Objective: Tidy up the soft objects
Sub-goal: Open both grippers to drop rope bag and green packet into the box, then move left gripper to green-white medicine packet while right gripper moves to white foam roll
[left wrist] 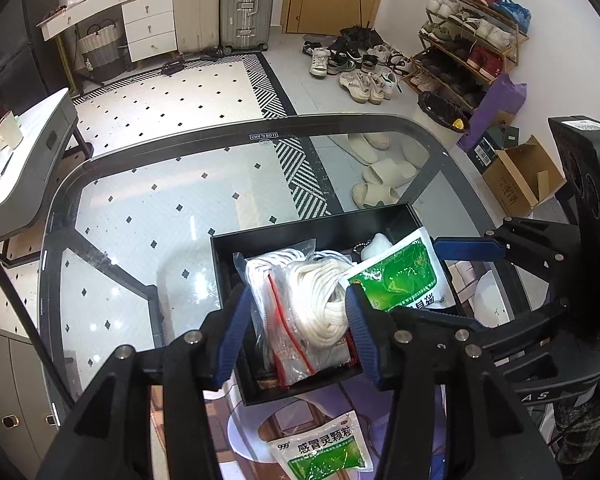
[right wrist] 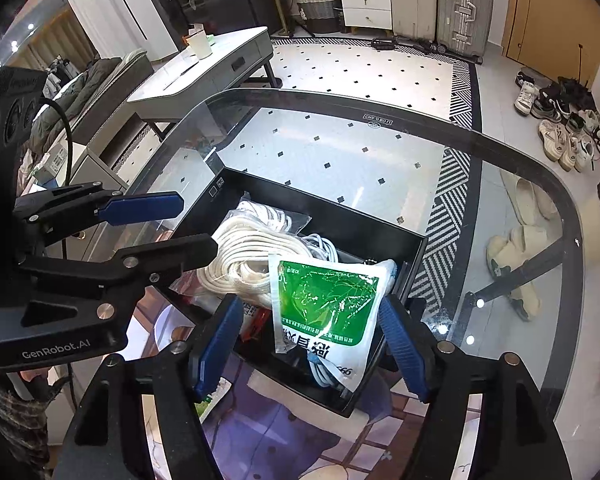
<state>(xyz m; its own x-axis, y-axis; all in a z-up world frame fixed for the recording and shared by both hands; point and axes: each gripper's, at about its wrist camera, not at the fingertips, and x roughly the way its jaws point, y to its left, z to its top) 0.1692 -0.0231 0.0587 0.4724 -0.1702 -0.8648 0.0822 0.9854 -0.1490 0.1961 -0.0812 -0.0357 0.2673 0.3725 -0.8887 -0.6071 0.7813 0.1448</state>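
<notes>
rope bundle (left wrist: 320, 300) and one green sachet (right wrist: 328, 304) already lie in the black box (right wrist: 380, 232), both grippers' claws (left wrist: 296, 336) (right wrist: 312, 344) apart and empty, a second sachet (left wrist: 324, 452) seemingly left outside.

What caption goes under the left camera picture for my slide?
Left gripper open around a bagged white rope in the black box, green sachet beside it.

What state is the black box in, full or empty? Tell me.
Nearly full. The black box holds a bagged rope coil, a green sachet lying on top, and a white cable; little floor shows.
</notes>
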